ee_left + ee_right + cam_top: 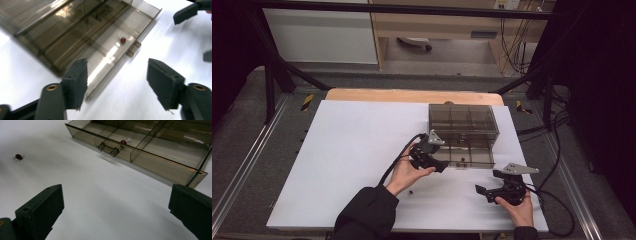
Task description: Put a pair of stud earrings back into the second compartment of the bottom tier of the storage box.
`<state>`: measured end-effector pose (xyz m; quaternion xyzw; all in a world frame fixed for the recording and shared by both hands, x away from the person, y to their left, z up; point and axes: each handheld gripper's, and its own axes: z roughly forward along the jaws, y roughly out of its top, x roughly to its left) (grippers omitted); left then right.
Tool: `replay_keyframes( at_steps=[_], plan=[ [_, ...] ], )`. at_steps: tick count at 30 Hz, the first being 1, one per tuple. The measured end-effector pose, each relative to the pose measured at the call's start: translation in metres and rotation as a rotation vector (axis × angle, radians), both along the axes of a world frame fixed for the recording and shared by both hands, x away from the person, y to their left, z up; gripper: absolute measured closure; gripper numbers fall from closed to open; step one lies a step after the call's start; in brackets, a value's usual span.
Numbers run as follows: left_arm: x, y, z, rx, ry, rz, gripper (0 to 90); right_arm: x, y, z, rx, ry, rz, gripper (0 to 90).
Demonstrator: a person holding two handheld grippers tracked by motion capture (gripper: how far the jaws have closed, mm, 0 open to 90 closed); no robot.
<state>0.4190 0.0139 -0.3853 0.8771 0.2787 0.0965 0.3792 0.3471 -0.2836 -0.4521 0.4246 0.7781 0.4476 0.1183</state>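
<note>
**Red beads go in the smoky box**

Red and tiny, one bead lies alone on the white counter, well away from the box. It shows as a dark dot near the left sleeve. Another red bead already sits in a front pocket of the clear brown box.

The left tongs hang wide open and empty, just beside the front wall of the box. The right tongs are also wide open and empty, lower on the counter.

To do it well, I think the tongs should come straight down over the loose bead, close slowly, and not flick it away.

Nothing blocks the path. Only the box's front wall and its little latch stand near.
</note>
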Motion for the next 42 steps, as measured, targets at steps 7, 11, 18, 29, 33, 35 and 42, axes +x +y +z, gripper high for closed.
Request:
replay_keyframes(
  at_steps=[7, 11, 18, 29, 33, 35, 42],
  plan=[
    [-0.015, 0.035, -0.006, -0.013, -0.016, 0.002, 18.8, 0.000, 0.000, 0.000, 0.002, 0.002, -0.003, 0.8],
    [-0.022, 0.051, -0.009, -0.016, -0.010, 0.006, 15.9, 0.000, 0.000, 0.000, 0.000, -0.002, -0.002, 0.8],
    [-0.038, 0.073, -0.015, -0.034, -0.011, 0.013, 13.1, 0.000, 0.000, 0.000, 0.001, 0.001, -0.005, 0.8],
    [-0.056, 0.095, -0.035, -0.023, 0.011, 0.031, 13.3, 0.000, 0.000, 0.000, -0.002, 0.001, -0.006, 0.8],
    [-0.061, 0.097, -0.041, -0.020, 0.013, 0.039, 14.5, -0.001, 0.000, 0.000, 0.000, 0.007, -0.009, 0.8],
    [-0.063, 0.097, -0.043, -0.005, 0.021, 0.035, 15.6, -0.001, 0.000, 0.000, -0.001, 0.008, -0.009, 0.8],
    [-0.068, 0.104, -0.048, -0.019, 0.040, 0.034, 20.7, -0.001, -0.001, 0.000, -0.001, 0.010, -0.009, 0.8]
  ],
)
